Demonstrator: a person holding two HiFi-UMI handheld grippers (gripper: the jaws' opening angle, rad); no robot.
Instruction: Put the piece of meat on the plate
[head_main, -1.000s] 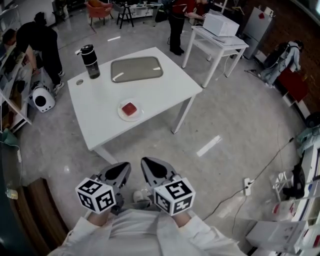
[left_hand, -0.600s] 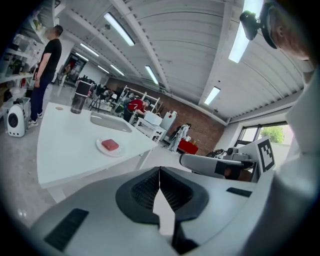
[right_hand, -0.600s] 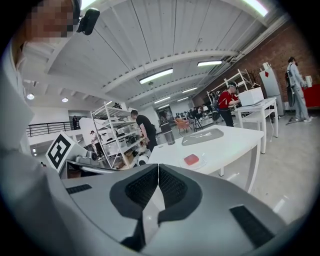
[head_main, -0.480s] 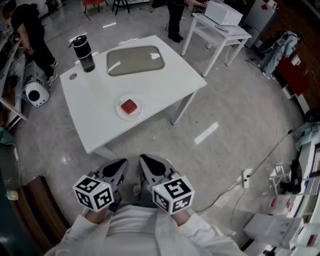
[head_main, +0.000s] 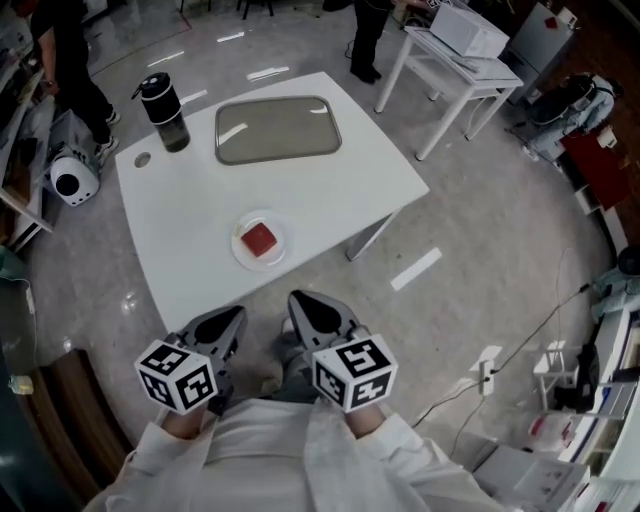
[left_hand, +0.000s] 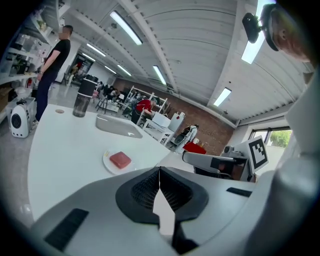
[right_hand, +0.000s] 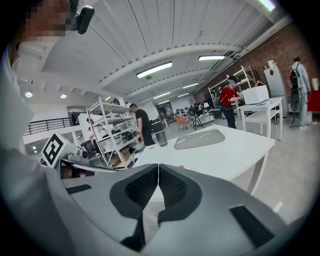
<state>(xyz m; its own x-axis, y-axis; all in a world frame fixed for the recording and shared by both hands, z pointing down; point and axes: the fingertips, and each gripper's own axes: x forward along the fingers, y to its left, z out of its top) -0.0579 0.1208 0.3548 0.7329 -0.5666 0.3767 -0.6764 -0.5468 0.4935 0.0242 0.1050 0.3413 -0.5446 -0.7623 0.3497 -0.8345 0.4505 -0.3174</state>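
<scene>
Left gripper and right gripper are closed, empty; meat sits on plate near the desk's front edge (bottle, grey tray behind).

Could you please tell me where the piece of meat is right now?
In the head view, the piece of meat lies on the small white plate by the white table's near edge, nearer the person than the grey tray.

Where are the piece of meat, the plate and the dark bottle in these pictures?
piece of meat (head_main: 259, 240): head view, middle of its red top.
plate (head_main: 239, 246): head view, bare white rim left of the meat.
dark bottle (head_main: 170, 125): head view, its body below the lid.
</scene>
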